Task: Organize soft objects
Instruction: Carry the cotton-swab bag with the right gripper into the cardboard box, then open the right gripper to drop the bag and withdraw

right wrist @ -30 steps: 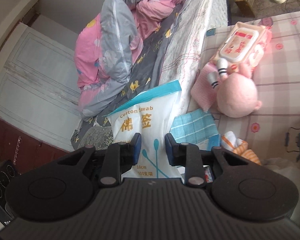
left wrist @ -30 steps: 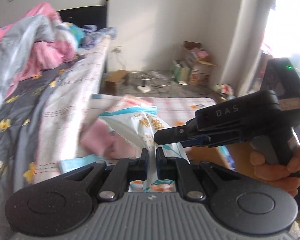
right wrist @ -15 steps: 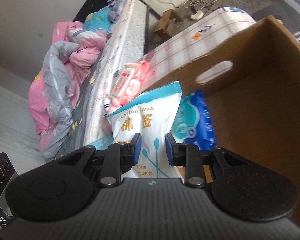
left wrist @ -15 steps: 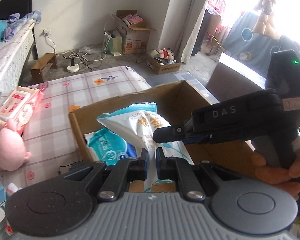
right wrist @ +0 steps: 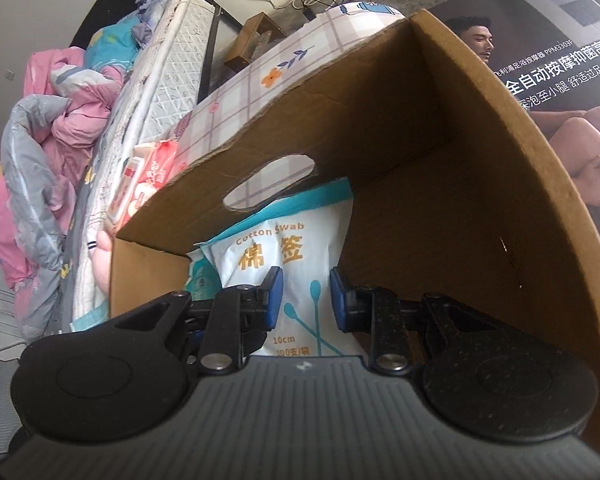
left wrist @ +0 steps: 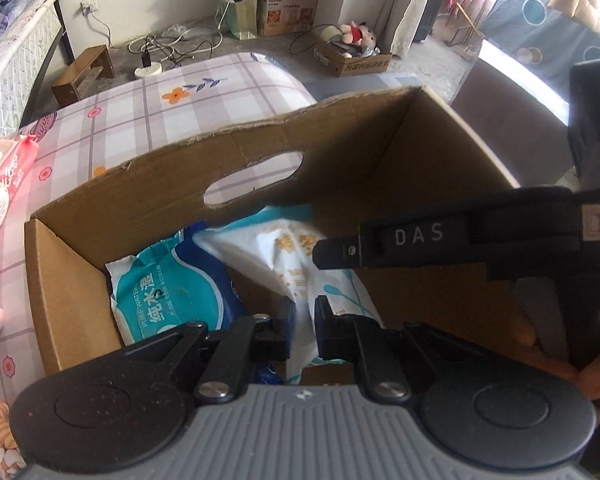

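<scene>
Left wrist view: the left gripper (left wrist: pixel 303 322) is clenched on the lower edge of a cotton swab bag (left wrist: pixel 300 268), its fingers pinching the film into a crease. The bag sits inside the cardboard box (left wrist: pixel 380 152), long axis running from the gripper up and away toward the box wall with the handle cutout (left wrist: pixel 254 184), teal top edge nearest that wall. A wet wipes pack (left wrist: pixel 172 284) in blue and teal lies just beside the bag on the left, leaning toward the box corner. The right gripper (left wrist: pixel 320 254) enters from the right, its black body marked DAS, tip overlapping the bag's upper part; contact cannot be confirmed here. The box rests on a checked floral cloth (left wrist: pixel 172 92), with a red wipes pack (left wrist: pixel 4 176) at the left margin. Right wrist view: the right gripper (right wrist: pixel 306 300) has its blue pads set apart on either side of the cotton swab bag (right wrist: pixel 284 256), which stands upright, printed face toward the camera, teal edge uppermost below the cutout. Whether the pads press the bag cannot be determined.
</scene>
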`<action>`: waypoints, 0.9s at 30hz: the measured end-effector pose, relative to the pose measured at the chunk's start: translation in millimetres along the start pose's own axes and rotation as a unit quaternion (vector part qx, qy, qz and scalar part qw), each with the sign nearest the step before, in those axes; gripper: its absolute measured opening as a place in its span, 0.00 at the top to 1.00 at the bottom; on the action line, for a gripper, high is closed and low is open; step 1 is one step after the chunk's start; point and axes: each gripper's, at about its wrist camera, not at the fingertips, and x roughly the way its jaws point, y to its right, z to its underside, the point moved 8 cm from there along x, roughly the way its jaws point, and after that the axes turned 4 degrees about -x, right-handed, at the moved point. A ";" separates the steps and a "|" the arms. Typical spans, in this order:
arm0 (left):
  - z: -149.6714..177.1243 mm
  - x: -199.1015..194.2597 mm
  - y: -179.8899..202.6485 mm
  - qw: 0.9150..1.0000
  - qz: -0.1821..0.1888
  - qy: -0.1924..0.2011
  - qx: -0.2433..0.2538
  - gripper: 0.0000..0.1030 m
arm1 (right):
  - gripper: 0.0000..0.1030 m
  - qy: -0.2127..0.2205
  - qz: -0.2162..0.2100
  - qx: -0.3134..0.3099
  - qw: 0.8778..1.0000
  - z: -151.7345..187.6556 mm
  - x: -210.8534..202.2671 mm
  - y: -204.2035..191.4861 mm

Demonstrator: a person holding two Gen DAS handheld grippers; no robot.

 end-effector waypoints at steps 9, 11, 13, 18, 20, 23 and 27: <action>6.5 -6.0 -10.5 1.000 -0.007 0.007 -0.001 0.65 | 0.78 0.012 0.014 -0.027 0.999 -6.9 25.2 -4.7; 8.0 -10.7 -12.1 1.000 -0.004 0.008 -0.004 0.63 | 0.78 0.017 0.018 -0.028 0.999 -9.3 27.0 -7.5; 9.8 -18.9 -13.8 1.000 -0.002 0.014 -0.004 0.59 | 0.78 0.023 0.024 -0.027 0.999 -12.9 27.5 -8.7; 16.5 -45.6 -19.6 0.999 -0.004 0.034 0.006 0.55 | 0.76 0.040 -0.009 0.002 0.999 -14.5 7.3 -12.3; 21.1 -60.4 -22.6 0.999 -0.007 0.045 0.013 0.54 | 0.76 0.041 -0.034 0.013 0.998 -10.0 -3.8 -17.9; 26.8 -82.1 -29.0 0.998 -0.007 0.063 0.023 0.50 | 0.76 0.020 -0.081 0.039 0.996 1.4 -11.1 -20.6; 40.2 -106.0 -40.9 0.997 -0.003 0.077 0.017 0.48 | 0.76 -0.029 -0.090 0.057 0.994 23.1 7.7 -21.6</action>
